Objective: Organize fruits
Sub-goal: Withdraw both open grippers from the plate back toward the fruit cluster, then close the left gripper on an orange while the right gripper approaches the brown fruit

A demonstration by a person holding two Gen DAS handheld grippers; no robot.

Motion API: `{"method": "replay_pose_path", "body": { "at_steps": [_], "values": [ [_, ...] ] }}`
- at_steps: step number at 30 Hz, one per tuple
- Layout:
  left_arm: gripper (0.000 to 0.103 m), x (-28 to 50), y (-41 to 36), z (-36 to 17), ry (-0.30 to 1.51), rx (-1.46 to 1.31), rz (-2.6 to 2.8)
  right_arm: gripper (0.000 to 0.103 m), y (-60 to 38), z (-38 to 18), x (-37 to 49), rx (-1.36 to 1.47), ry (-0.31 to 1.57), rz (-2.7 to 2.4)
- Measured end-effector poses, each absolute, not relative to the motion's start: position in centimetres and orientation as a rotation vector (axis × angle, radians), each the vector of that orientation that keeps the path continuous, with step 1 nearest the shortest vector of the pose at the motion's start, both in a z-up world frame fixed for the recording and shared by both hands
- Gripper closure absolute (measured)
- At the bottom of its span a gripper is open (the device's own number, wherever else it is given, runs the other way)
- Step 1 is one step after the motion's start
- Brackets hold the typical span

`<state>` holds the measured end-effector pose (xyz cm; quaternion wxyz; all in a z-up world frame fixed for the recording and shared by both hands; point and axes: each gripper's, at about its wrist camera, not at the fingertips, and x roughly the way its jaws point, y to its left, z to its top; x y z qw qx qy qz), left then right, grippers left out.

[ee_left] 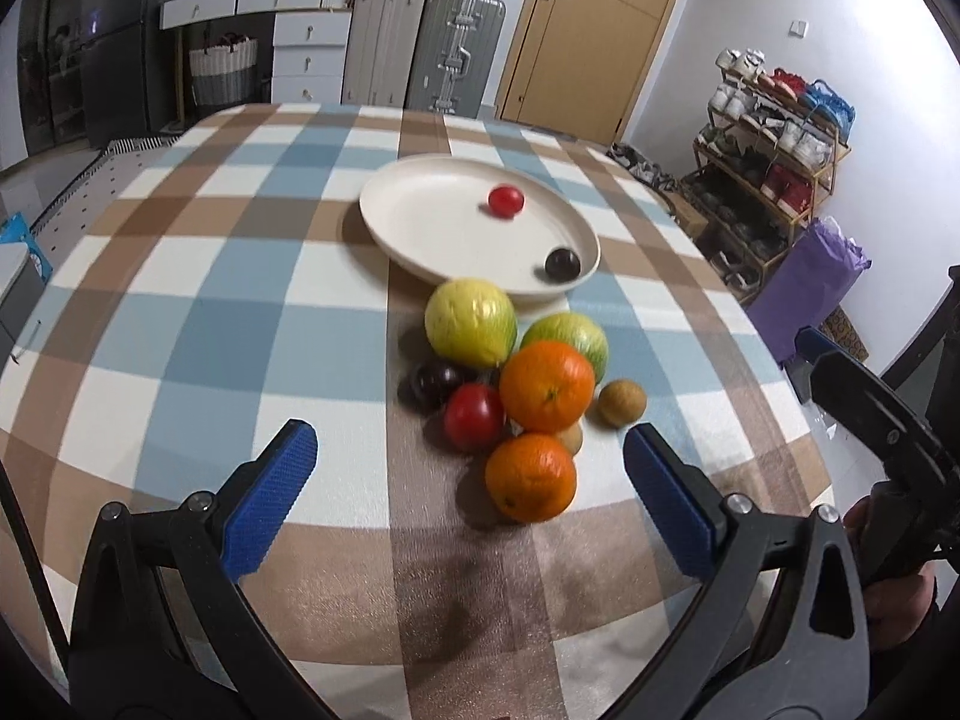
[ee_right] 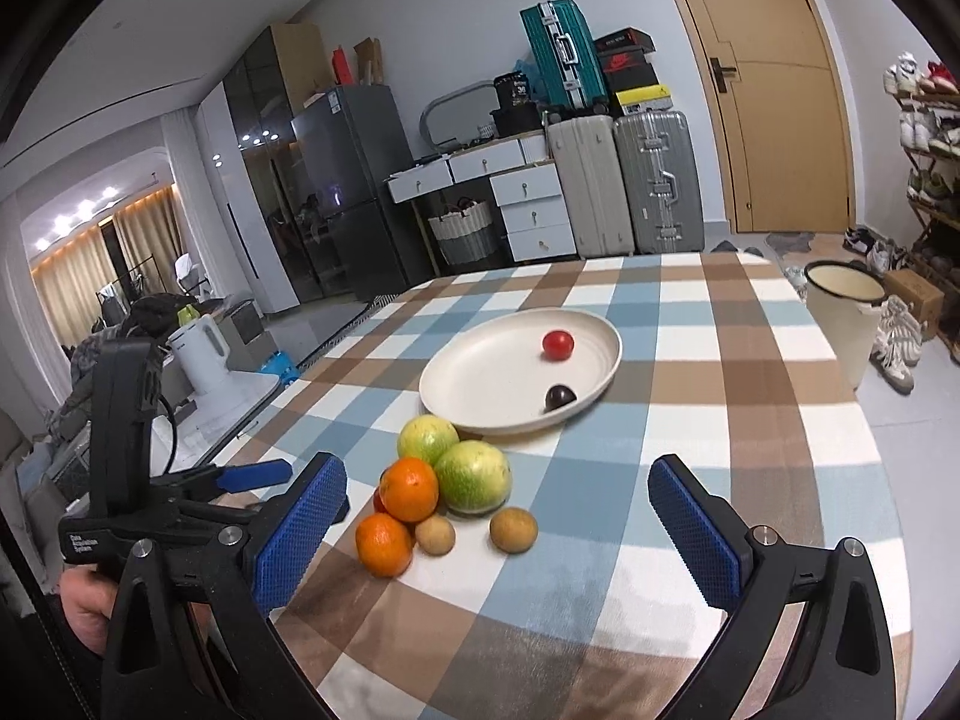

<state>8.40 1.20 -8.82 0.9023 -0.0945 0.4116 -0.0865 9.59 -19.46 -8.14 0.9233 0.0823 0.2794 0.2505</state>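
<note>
A cream plate [ee_left: 420, 222] [ee_right: 486, 378] on the checked tablecloth holds a red fruit [ee_left: 505, 201] [ee_right: 557, 345] and a dark plum [ee_left: 562, 265] [ee_right: 559, 397]. In front of it lies a pile: two yellow-green fruits [ee_left: 471, 321] [ee_right: 474, 476], two oranges [ee_left: 546, 385] [ee_left: 530, 477] [ee_right: 410, 488] [ee_right: 384, 543], a red fruit [ee_left: 474, 417], a dark plum [ee_left: 431, 385] and two small brown fruits [ee_left: 622, 402] [ee_right: 513, 530] [ee_right: 435, 535]. My left gripper [ee_left: 470, 468] is open and empty, just before the near orange. My right gripper [ee_right: 498, 516] is open and empty around the pile.
The right gripper's body [ee_left: 864, 420] shows at the left wrist view's right edge; the left gripper's body [ee_right: 138, 468] shows at the right wrist view's left. A cream bucket [ee_right: 843, 312] stands on the floor past the table's right edge. Suitcases and drawers stand behind.
</note>
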Motion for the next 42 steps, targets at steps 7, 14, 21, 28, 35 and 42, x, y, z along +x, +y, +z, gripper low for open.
{"method": "replay_pose_path", "body": {
  "at_steps": [7, 14, 21, 28, 35, 42],
  "values": [
    [0.001, 8.9, 0.7, -10.9, 0.886, -0.184, -0.193, 0.0, -19.8, -9.3, 9.6, 0.196, 0.594, 0.509],
    [0.013, 9.0, 0.0, -11.7, 0.893, -0.15, -0.209, 0.0, -19.9, -10.3, 9.5, 0.212, 0.608, 0.52],
    [0.027, 9.3, -0.3, -12.5, 0.908, -0.156, -0.251, 0.0, -20.0, -10.9, 9.8, 0.221, 0.621, 0.522],
    [0.061, 9.3, -0.8, -12.7, 0.905, -0.163, -0.331, 0.0, -20.1, -10.9, 9.8, 0.227, 0.617, 0.527],
    [0.068, 9.3, 0.1, -12.9, 0.899, -0.219, -0.387, 0.0, -20.2, -11.0, 9.8, 0.231, 0.617, 0.535],
    [0.068, 8.5, 1.1, -12.9, 0.89, -0.228, -0.367, 0.0, -20.1, -11.3, 10.1, 0.229, 0.637, 0.526]
  ]
}}
